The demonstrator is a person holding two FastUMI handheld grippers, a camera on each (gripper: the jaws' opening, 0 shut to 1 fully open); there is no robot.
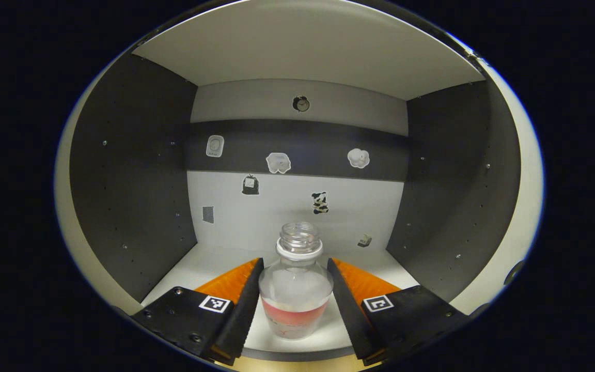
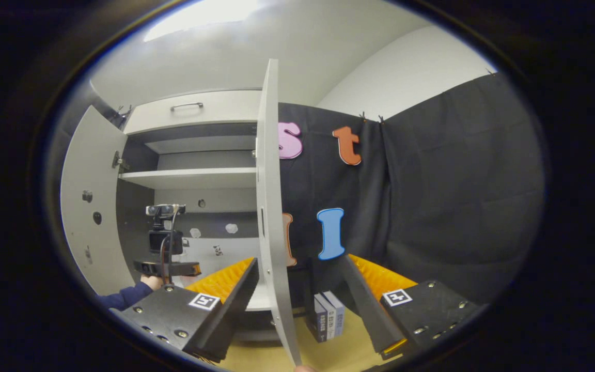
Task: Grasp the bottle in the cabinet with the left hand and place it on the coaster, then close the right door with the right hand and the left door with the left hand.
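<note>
Left gripper view: left tongs point(image 1: 296, 274) reaching into the cabinet point(image 1: 132, 170), fingers spread apart either side of the bottle point(image 1: 296, 289). Left finger point(image 1: 248, 292) looks to be just brushing the bottle's shoulder; right finger point(image 1: 344, 294) close beside it, contact impossible to confirm, so not clamped. Bottle upright near the front edge of the bottom shelf point(image 1: 209, 263), about midway between the side walls; clear, uncapped, with a red band low on its body. Back wall behind it dotted with small stickers point(image 1: 278, 162) and a tiny clock point(image 1: 301, 104) near the top.

Right gripper view: left door point(image 2: 88, 206) swung wide open at the far left. A hand point(image 2: 151, 281) in a dark sleeve holding the other gripper point(image 2: 166, 266) inside the lower compartment. Above that, an inner shelf point(image 2: 189, 177) and a top panel with a handle point(image 2: 186, 106). Right door point(image 2: 271, 217) open, seen nearly edge-on, standing between the fingers of the right tongs point(image 2: 300, 266), which are wide apart and touching nothing. Right of the door, small boxes point(image 2: 327, 320) standing on the desk point(image 2: 339, 354) against the black cloth.
</note>
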